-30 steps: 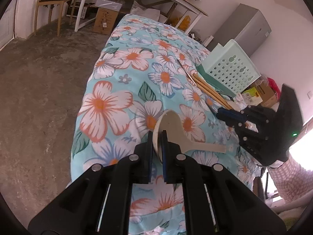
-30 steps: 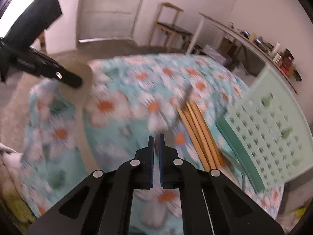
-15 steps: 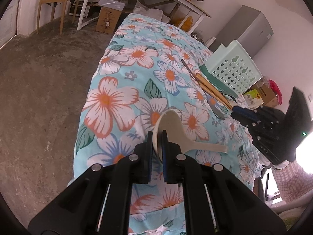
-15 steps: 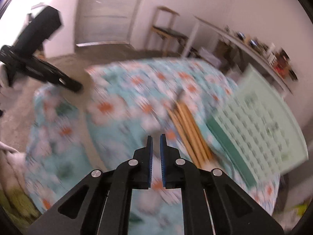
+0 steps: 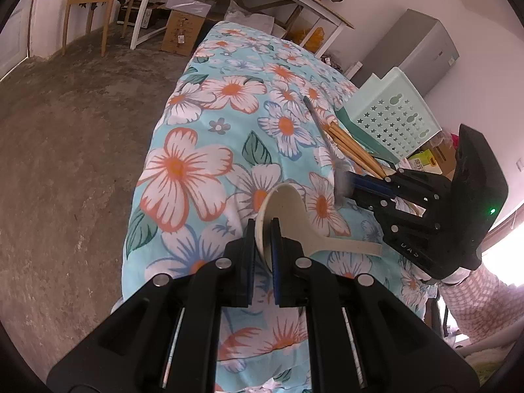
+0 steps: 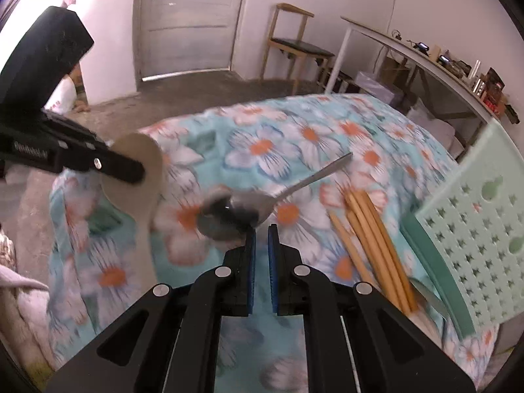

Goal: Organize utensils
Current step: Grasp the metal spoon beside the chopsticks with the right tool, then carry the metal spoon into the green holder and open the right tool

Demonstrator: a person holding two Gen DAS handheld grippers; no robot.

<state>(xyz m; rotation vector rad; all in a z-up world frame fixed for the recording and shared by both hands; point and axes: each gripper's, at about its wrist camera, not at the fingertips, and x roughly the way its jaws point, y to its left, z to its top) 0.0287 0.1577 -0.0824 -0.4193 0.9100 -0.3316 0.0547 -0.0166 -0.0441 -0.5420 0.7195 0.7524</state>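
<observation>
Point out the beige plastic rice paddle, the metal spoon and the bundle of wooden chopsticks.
Beige plastic rice paddle (image 5: 288, 209): left wrist view, on its round blade.
Metal spoon (image 6: 234, 217): right wrist view, on its bowl.
Bundle of wooden chopsticks (image 6: 376, 245): right wrist view, mid-length of the sticks.

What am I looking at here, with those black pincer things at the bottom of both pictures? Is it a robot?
No robot: a person holds a two-finger gripper in each hand, and each gripper carries a wide-angle camera looking along its fingers. One picture comes from the left gripper, the other from the right gripper, so each also sees the other from the side.

The surface is a table under a flowered cloth. On it lie a metal spoon, a bundle of wooden chopsticks and a pale green perforated basket.

The left gripper is shut on the bowl of a cream rice paddle. The right gripper is nearly shut with nothing between its pads, its tips just beside the metal spoon's bowl.
</observation>
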